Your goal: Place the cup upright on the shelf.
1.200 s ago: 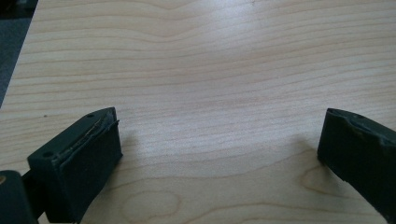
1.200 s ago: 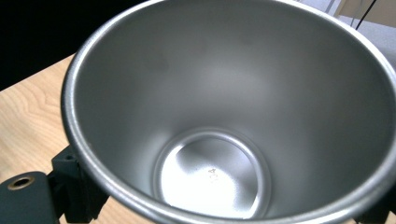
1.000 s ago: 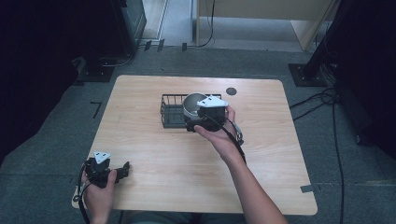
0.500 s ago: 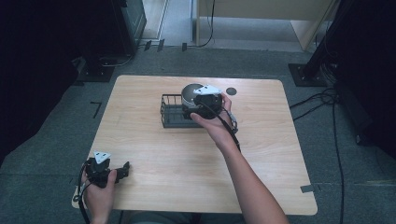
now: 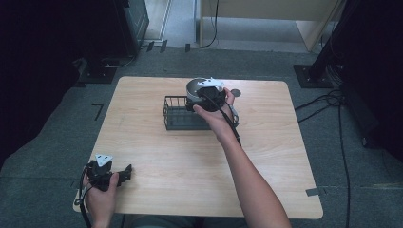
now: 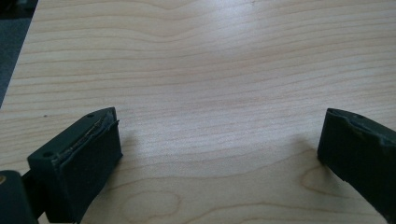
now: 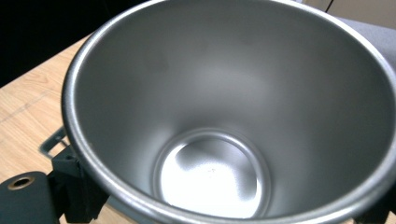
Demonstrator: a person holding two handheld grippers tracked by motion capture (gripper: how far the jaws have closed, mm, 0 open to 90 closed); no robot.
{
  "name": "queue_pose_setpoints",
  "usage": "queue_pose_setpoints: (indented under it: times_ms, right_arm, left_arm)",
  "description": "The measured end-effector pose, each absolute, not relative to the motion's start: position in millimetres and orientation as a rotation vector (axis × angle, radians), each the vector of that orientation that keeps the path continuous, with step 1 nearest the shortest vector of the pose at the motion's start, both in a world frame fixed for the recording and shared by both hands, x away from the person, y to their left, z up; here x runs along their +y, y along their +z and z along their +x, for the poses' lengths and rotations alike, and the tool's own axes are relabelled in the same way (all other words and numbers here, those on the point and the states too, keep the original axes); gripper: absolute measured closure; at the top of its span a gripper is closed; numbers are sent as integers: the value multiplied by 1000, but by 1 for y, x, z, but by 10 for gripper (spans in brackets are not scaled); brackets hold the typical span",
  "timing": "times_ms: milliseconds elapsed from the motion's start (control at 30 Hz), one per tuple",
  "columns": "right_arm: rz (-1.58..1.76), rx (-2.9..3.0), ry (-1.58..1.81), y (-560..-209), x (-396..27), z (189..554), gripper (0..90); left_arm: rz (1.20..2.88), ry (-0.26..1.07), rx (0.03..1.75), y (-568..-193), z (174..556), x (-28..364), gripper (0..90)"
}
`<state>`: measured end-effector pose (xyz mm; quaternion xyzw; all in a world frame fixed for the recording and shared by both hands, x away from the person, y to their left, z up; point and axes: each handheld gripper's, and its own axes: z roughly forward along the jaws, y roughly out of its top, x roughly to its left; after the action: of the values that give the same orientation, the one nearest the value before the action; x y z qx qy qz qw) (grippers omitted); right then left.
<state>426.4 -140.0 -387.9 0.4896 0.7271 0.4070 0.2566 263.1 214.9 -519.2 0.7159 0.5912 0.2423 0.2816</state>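
A steel bowl hangs at the far right end of a black wire basket, with my right gripper shut on it. In the right gripper view the empty bowl is tilted toward the camera, one black jaw outside its rim at lower left. My left gripper rests near the table's front left corner. In the left gripper view it is open, its fingers wide apart over bare wood.
The basket stands on a light wooden table, a little behind its middle. A small dark disc lies on the table just right of the bowl. Cables run over the floor to the right.
My right gripper has carried the bowl away from the person, from over the basket's right part to its far right end. The left gripper has stayed put.
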Motion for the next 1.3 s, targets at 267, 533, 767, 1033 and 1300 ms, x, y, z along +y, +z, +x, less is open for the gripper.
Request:
queue_pose_setpoints:
  times_ms: [267,533,767,1033,1300]
  right_arm:
    - [1360,1978,1059,-401,-136,436,80]
    - [1386,1997,1026,-416,-135,438,80]
    - [1421,2018,1012,-429,-138,439,80]
    - [1486,2019,1034,-435,-143,440,78]
    - [1491,2032,1021,-433,-143,439,76]
  left_arm:
    - [1917,649,1584,-519,263,215,0]
    - [1917,649,1584,-519,263,215,0]
    - [1918,649,1584,-519,263,215,0]
    - [1918,648,1584,-519,263,215,0]
    - [1918,649,1584,-519,263,215,0]
